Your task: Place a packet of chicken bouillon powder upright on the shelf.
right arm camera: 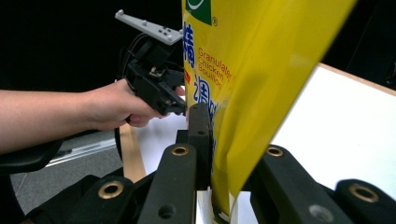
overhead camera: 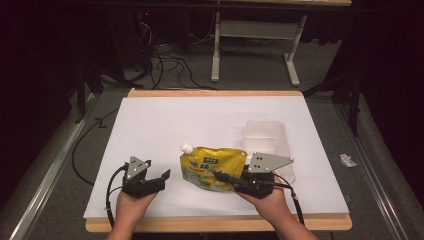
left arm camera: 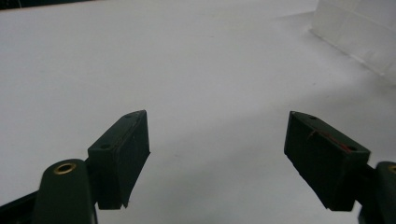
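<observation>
On your table (overhead camera: 150,125): pouch (overhead camera: 212,169) at centre, spout toward 10 o'clock. Tray (overhead camera: 272,142) lies at its 2 o'clock, touching. Your left gripper (overhead camera: 162,177) sits at the pouch's 9 o'clock, apart; your right gripper (overhead camera: 225,178) at its 4 o'clock edge.

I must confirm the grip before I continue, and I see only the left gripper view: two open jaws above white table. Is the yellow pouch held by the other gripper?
Observer: Yes. The right gripper is shut on the yellow pouch at its lower edge.
Operator: Where is the spout?
Observer: The white cap points to the far left, away from the right gripper.
Operator: What is the white wall at my right?
Observer: A white tray, behind the pouch.
</observation>
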The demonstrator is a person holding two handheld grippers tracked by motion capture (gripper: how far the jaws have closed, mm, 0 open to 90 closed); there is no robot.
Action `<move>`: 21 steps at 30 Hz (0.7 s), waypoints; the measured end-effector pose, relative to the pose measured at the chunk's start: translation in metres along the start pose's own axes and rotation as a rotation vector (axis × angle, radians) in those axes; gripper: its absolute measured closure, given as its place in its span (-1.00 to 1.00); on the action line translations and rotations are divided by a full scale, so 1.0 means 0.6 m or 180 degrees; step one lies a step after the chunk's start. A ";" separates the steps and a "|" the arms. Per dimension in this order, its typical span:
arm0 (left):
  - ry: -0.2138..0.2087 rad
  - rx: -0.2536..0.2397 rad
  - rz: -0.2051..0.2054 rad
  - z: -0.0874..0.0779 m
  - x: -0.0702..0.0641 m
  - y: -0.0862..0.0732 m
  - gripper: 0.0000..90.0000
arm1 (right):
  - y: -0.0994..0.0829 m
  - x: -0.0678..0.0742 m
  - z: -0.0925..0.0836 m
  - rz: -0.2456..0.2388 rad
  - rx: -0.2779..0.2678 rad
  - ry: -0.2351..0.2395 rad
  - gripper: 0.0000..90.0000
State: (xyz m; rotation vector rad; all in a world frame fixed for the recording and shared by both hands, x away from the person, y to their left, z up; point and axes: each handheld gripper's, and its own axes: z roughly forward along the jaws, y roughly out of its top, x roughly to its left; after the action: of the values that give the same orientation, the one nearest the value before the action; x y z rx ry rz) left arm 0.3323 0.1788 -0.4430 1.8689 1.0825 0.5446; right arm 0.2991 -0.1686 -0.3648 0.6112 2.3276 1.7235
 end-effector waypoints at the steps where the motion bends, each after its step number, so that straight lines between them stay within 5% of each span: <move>1: 0.0001 -0.0040 -0.0040 -0.006 0.006 -0.003 -0.49 | 0.002 -0.002 -0.002 -0.0022 -0.0007 -0.0015 0.86; 5: -0.0031 -0.0135 -0.0139 -0.016 0.013 -0.010 -0.48 | 0.007 -0.007 -0.010 -0.0017 -0.0016 -0.0063 0.86; 21: -0.0023 -0.0113 -0.0094 -0.010 0.012 -0.011 -0.48 | 0.020 -0.038 -0.063 -0.0036 -0.0144 -0.0237 0.86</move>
State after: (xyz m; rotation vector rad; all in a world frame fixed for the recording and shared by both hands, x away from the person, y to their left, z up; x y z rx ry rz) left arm 0.3288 0.1889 -0.4458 1.8202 1.0872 0.5363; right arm 0.3077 -0.2084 -0.3435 0.6414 2.2317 1.7130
